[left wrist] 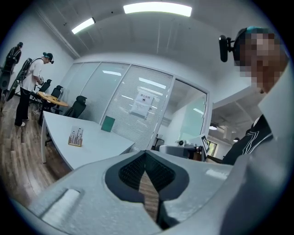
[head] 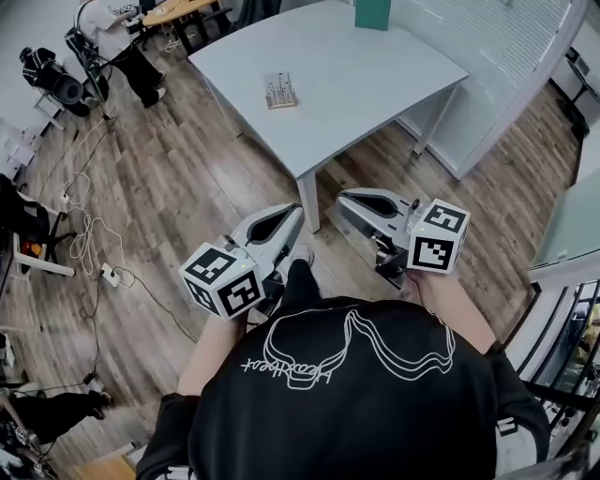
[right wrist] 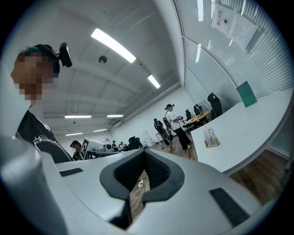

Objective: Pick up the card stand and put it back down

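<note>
The left tongs (head: pixel 292 212) and the right tongs (head: pixel 343 199) are both seen clenched, pad against pad, with nothing caught between them. They are held side by side above the wooden plank floor (head: pixel 187 187), just short of the near corner of the pale grey counter (head: pixel 375 84). A black-and-white marker cube (head: pixel 220 279) is carried on each. The card stand (head: pixel 280 91) is left standing on the counter, nearer its left edge and well apart from both tongs. A green board (head: pixel 372 13) is propped at the far edge. Paper notices (left wrist: pixel 141 103) are fixed to the ribbed glass partition (left wrist: pixel 124 105); their writing cannot be read. Cables (head: pixel 89 234) are strewn over the floor at the left.
</note>
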A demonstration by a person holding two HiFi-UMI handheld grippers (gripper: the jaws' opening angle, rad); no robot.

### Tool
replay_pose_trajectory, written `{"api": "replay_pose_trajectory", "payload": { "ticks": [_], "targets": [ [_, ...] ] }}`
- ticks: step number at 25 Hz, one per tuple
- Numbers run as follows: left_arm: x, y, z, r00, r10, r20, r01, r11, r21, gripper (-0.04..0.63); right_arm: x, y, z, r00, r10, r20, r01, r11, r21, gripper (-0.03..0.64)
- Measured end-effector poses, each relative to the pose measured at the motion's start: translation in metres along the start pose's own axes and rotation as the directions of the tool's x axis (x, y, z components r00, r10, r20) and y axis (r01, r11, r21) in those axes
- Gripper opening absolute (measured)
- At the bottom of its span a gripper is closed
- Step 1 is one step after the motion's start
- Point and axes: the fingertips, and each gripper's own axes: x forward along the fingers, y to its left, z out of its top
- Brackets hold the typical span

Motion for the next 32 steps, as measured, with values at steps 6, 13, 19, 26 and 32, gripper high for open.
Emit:
{"api": "replay_pose_trajectory", "payload": {
  "ticks": [6,13,19,26,32],
  "targets": [
    [0.028,0.081,0.031,1.000,-0.004,-0.028,0.004,1.000,-0.026,0.012,0.057,-0.059,0.025,1.000,-0.025,-0.010,0.026,0.999,0.029,0.008],
    [0.071,0.178,0.067,0.997,-0.016,-0.071,0.014,0.999,-0.029,0.013,0.125,-0.136,0.060,0.998,-0.063,-0.010,0.064,0.996,0.065,0.008],
    [0.103,0.251,0.095,0.997,-0.018,-0.077,0.016,0.999,-0.029,0.014,0.172,-0.197,0.084,0.995,-0.102,-0.019,0.103,0.992,0.069,0.008],
    [0.138,0.319,0.119,0.998,-0.003,-0.061,0.001,1.000,-0.025,0.014,0.199,-0.257,0.100,0.986,-0.165,-0.038,0.167,0.984,0.066,0.008],
    [0.167,0.370,0.112,0.995,0.014,-0.099,-0.019,0.999,-0.041,0.014,0.215,-0.309,0.099,0.974,-0.216,-0.063,0.221,0.971,0.086,0.008]
  ]
}}
